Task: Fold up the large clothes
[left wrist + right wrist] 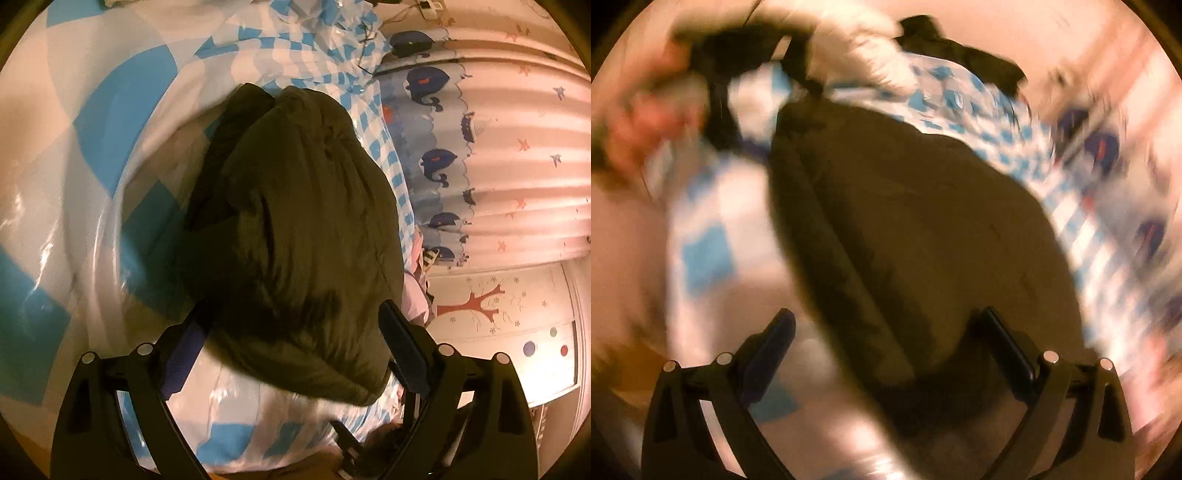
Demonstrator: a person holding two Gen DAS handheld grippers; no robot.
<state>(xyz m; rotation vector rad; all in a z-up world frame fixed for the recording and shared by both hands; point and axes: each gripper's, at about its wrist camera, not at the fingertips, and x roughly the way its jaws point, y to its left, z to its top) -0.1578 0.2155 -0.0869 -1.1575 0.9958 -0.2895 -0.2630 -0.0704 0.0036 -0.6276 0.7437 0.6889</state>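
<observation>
Grippers over dark garment [295,236] on checked bedding [110,122]
Left gripper [291,332] fingers spread wide around the bundle; right gripper [886,332] (badly blurred) likewise open, gripping nothing.

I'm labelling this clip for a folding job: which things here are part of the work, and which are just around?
Job:
dark jacket
left hand-held gripper
right hand-held gripper
checked bedding

Just around:
whale curtain
black cloth
tree wall sticker
</observation>
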